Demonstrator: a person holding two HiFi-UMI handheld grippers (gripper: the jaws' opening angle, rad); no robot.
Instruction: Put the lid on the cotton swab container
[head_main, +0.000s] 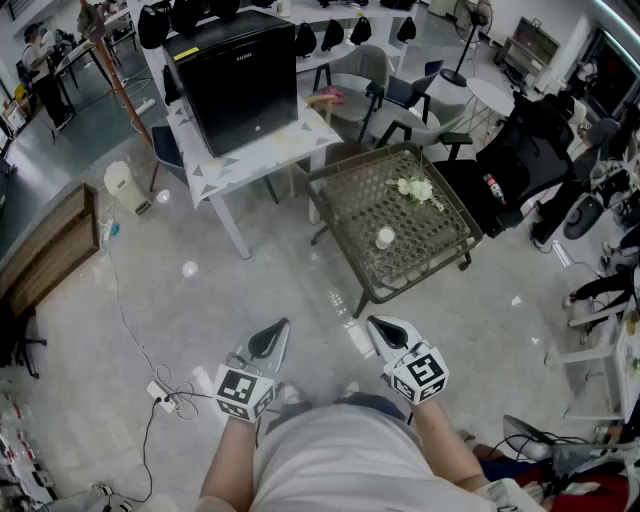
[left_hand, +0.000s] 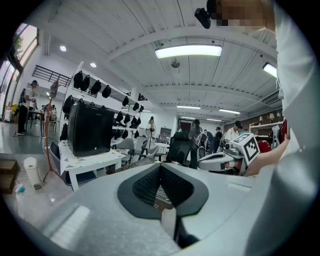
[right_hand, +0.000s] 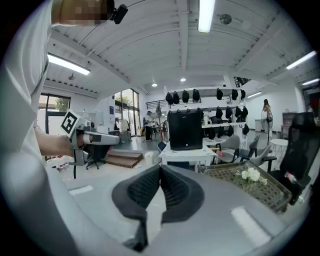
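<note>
A low wicker table (head_main: 430, 245) stands on the grey floor (head_main: 250, 290) of a big workroom, beside a white table (head_main: 262, 150) which carries a black box (head_main: 240, 80). The cotton swab container (head_main: 385, 237), a small white upright cylinder, is near the middle of the wicker table, toward its front edge. It is too small to make out a lid. The left gripper (head_main: 272, 338) and right gripper (head_main: 385, 332) have their jaws pressed together on nothing.

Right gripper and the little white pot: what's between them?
Head view: just grey floor and the woven table's near rim lie between the right gripper and white pot.
</note>
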